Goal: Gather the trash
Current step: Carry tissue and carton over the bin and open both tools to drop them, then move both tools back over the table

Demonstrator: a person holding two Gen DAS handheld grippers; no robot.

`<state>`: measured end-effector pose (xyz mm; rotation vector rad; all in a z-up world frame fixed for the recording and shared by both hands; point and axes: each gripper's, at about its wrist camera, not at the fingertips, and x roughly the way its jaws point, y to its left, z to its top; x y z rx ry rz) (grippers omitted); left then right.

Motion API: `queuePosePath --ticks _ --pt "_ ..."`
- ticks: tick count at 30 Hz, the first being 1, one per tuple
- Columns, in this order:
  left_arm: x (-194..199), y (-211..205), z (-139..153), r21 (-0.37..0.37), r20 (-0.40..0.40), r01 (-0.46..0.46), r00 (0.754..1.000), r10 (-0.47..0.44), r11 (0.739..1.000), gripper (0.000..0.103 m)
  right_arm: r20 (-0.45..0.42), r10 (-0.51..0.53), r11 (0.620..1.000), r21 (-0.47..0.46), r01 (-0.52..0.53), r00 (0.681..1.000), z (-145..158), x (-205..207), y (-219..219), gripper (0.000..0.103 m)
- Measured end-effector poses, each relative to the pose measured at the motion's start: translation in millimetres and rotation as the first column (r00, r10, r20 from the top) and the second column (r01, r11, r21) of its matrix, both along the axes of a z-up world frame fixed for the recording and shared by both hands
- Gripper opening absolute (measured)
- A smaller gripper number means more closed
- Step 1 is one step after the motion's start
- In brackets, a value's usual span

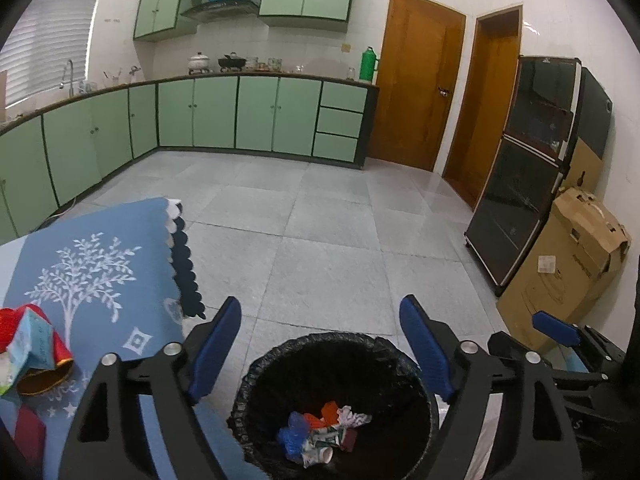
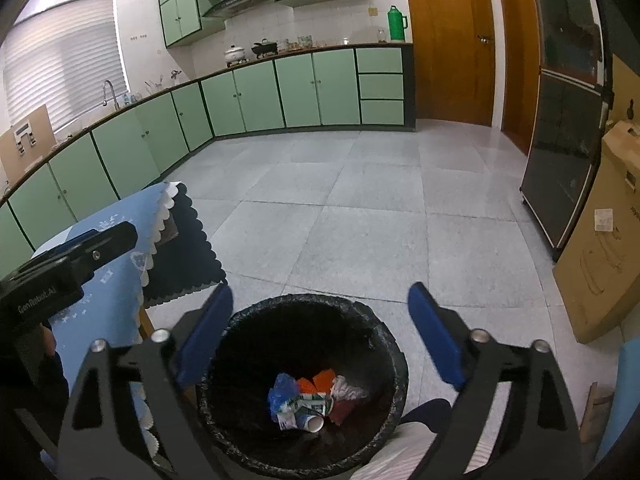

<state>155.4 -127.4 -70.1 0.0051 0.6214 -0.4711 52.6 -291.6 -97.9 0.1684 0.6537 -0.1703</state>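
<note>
A round bin lined with a black bag [image 1: 256,364] [image 2: 384,332] stands on the tiled floor beside the table. At its bottom lies crumpled trash [image 1: 320,432] [image 2: 312,400]: blue plastic, orange pieces, white paper and a paper cup. My left gripper [image 1: 320,344] hangs open above the bin with nothing between its blue pads. My right gripper [image 2: 322,334] is open over the bin too, and it is empty. More trash, a red wrapper and a light blue carton [image 1: 32,344], lies on the table's blue cloth [image 1: 100,280].
The left gripper's black housing [image 2: 60,276] shows over the table edge in the right wrist view. A cardboard box [image 1: 568,272] and a black glass cabinet [image 1: 532,160] stand at the right wall. Green cabinets [image 1: 216,112] line the far side. A person's knee [image 2: 424,412] is beside the bin.
</note>
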Motion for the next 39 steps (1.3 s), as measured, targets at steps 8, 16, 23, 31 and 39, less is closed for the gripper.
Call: queuePosePath --ticks 8,16,23,31,39 --pt "-8.5 53.2 18.8 0.009 0.038 -0.097 0.995 0.097 0.995 0.084 0.018 0.069 0.998 0.008 -0.069 0.997 13.0 8.1 30.7 0.09" --pt "-22.2 147.2 24.0 0.05 0.072 -0.311 0.949 0.307 0.949 0.085 0.028 0.182 0.983 0.007 -0.182 0.983 19.7 26.1 82.6 0.09" --pt "-37.5 226.5 -4.8 0.109 0.018 -0.457 0.889 0.458 0.883 0.085 0.043 0.281 0.959 0.035 -0.282 0.959 15.7 40.5 142.7 0.09" --pt "-52.3 259.9 -39.4 0.15 -0.043 -0.499 0.859 0.51 0.854 0.085 0.033 0.388 0.92 0.051 -0.389 0.921 7.1 48.5 206.3 0.09" --pt "-49.2 267.6 -59.6 0.146 -0.126 -0.492 0.851 0.509 0.858 0.085 0.004 0.419 0.907 0.05 -0.419 0.908 -4.6 48.6 227.9 0.09"
